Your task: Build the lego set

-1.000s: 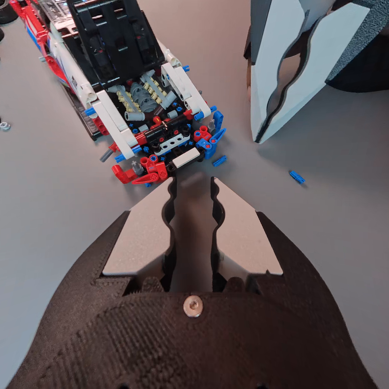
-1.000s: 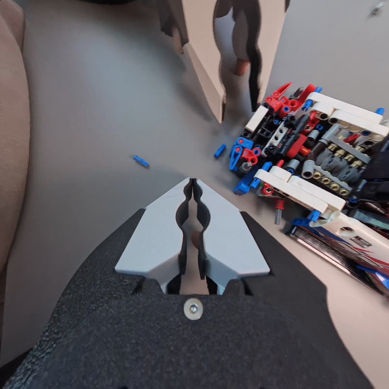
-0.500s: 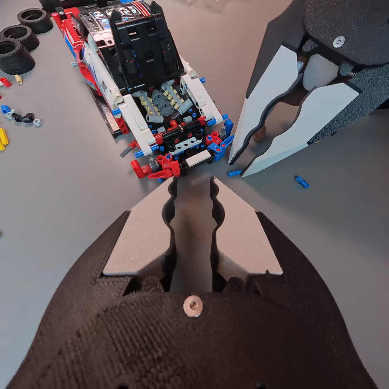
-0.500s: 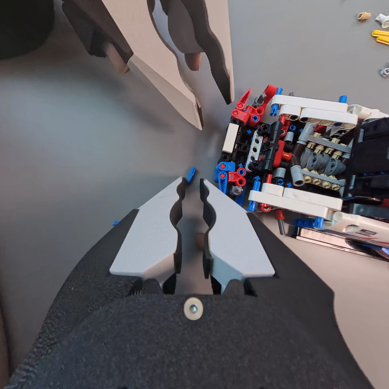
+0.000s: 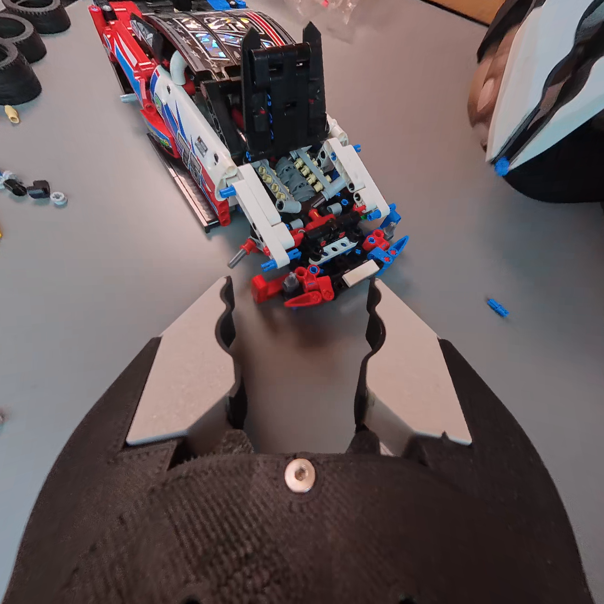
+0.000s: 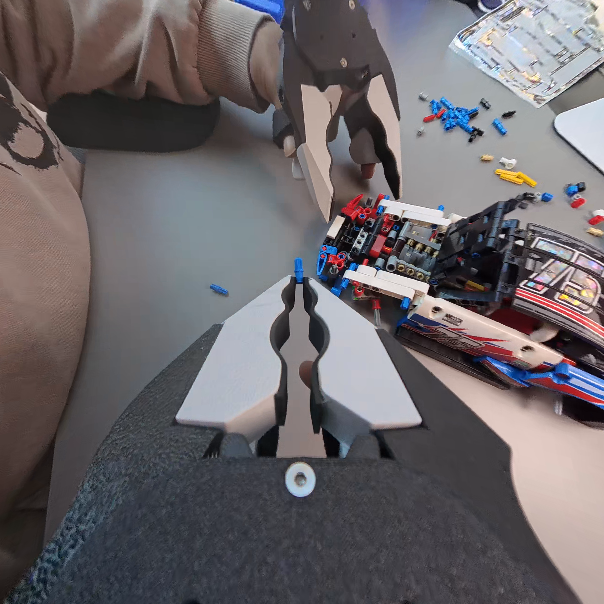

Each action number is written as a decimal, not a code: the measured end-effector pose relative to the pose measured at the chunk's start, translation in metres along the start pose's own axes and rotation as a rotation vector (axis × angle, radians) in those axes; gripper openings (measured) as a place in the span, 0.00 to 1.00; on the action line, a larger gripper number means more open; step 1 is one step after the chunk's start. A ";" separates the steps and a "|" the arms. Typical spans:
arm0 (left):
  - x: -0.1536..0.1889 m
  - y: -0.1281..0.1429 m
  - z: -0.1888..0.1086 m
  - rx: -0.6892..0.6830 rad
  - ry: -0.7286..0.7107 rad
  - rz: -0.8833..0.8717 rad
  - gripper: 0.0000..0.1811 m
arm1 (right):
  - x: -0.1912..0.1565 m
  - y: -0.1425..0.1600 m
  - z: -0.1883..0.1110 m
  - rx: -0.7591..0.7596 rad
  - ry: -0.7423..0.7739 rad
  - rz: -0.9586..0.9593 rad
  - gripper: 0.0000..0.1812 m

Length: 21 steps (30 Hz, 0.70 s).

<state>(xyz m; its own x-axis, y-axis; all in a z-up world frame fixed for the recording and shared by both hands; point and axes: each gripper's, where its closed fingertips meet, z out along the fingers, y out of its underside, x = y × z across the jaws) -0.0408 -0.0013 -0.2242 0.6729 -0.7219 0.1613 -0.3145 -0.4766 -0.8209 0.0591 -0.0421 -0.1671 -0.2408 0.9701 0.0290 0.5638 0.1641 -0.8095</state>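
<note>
The partly built red, white and blue lego car (image 5: 209, 153) lies on the grey table (image 5: 98, 277), its open rear end (image 5: 327, 255) facing my left gripper (image 5: 300, 282). The left gripper is open wide and empty, its tips either side of the car's rear. It shows from outside in the right wrist view (image 6: 361, 202). My right gripper (image 6: 298, 280) is shut on a small blue pin (image 6: 298, 269), held just left of the car (image 6: 457, 277). In the left wrist view the right gripper (image 5: 503, 163) hangs at the upper right with the blue pin (image 5: 501, 166) at its tips.
Another blue pin (image 6: 218, 289) lies loose on the table, also in the left wrist view (image 5: 497, 308). Black tyres (image 5: 16, 65) and small parts (image 5: 36, 189) lie left. A heap of blue pins (image 6: 457, 114), yellow parts (image 6: 514, 177) and a shiny sheet (image 6: 529, 42) lie beyond. A person's sleeve (image 6: 130, 65) is near.
My right gripper closed on the blue pin beside the car's rear and lifted it off the table. My left gripper opened wider and moved up to the car's rear.
</note>
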 end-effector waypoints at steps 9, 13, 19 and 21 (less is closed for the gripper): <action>0.003 0.011 0.006 -0.143 0.146 0.260 0.28 | -0.003 0.007 -0.016 0.054 0.014 0.014 0.01; 0.016 0.014 0.008 -0.160 0.128 0.301 0.23 | -0.003 0.009 -0.014 0.060 0.014 0.015 0.01; 0.059 0.015 0.018 -0.140 0.039 0.280 0.16 | 0.004 0.014 -0.012 0.014 0.040 0.023 0.00; 0.079 0.014 0.025 -0.130 0.020 0.276 0.15 | 0.006 0.019 -0.012 -0.021 0.043 0.022 0.01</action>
<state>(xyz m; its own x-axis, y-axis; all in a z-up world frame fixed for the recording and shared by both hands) 0.0248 -0.0519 -0.2368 0.5367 -0.8425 -0.0464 -0.5680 -0.3200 -0.7583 0.0776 -0.0313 -0.1753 -0.1941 0.9803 0.0371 0.5852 0.1461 -0.7976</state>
